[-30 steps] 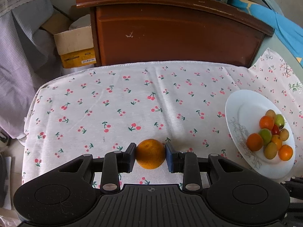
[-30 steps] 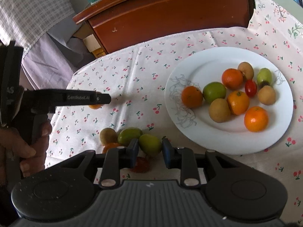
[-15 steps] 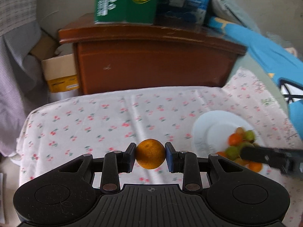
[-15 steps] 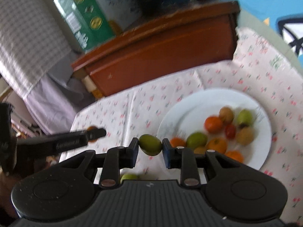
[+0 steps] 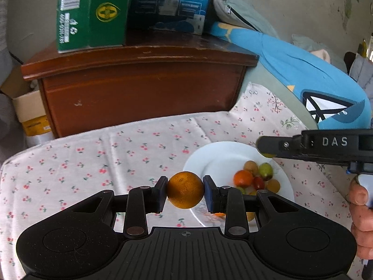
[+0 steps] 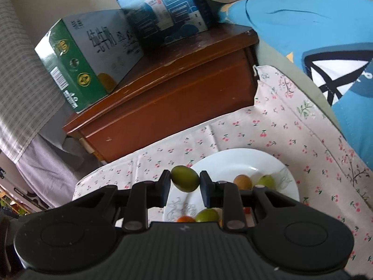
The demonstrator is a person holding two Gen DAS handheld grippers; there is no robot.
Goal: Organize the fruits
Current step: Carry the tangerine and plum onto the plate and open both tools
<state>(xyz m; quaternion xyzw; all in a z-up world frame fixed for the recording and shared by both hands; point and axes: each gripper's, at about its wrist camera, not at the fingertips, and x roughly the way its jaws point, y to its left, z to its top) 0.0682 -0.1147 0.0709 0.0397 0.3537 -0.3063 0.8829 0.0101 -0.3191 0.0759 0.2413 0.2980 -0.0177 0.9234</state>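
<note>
below, a cherry-print cloth (image 5: 116,154) fronts a wooden cabinet (image 5: 139,88); left jaws grasp an orange (image 5: 185,193), right a green fruit (image 6: 185,178).

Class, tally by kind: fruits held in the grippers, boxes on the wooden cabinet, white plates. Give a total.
Held fruits: 2, the orange and the green fruit
Boxes: 2, the green box and the blue box
Plates: 1, the white plate
Total: 5
</note>
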